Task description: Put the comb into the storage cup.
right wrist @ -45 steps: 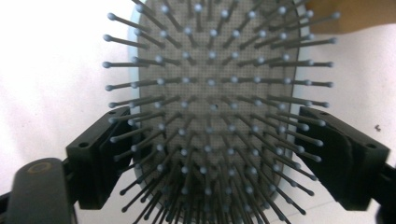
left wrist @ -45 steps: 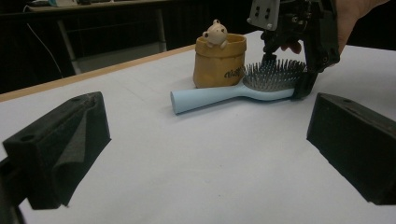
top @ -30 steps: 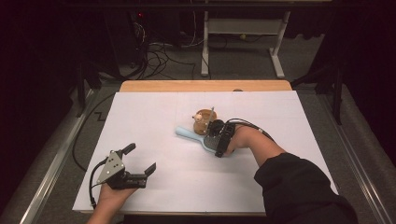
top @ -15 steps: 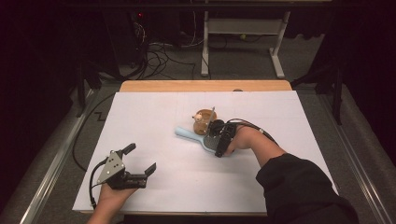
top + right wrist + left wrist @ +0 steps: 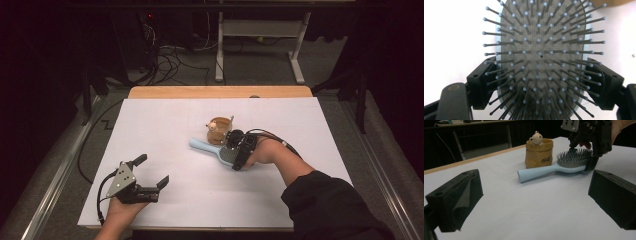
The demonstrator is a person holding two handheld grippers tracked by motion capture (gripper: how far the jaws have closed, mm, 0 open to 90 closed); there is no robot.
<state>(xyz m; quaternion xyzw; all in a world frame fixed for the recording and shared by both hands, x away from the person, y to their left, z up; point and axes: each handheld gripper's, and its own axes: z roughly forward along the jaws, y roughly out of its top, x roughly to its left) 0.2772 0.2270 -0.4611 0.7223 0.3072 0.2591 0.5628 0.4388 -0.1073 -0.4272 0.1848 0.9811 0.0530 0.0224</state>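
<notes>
A light blue hairbrush (image 5: 202, 146) lies bristles up on the white table cover (image 5: 165, 125), its handle pointing left. My right gripper (image 5: 234, 150) comes down over the brush head, one black jaw pressed to each side of it; in the right gripper view the grey bristle pad (image 5: 541, 55) sits between the jaws of this gripper (image 5: 544, 85), which is shut on it. In the left gripper view the hairbrush (image 5: 549, 171) still rests on the table. My left gripper (image 5: 152, 170) lies near the front left edge, open, with nothing between its jaws (image 5: 534, 195).
A small tan paper-bag-shaped pot (image 5: 219, 130) with a little bear figure on its rim stands right behind the brush, close to the right gripper; it is also in the left gripper view (image 5: 539, 153). Cables and a metal stand (image 5: 260, 30) lie beyond the table's far wooden edge.
</notes>
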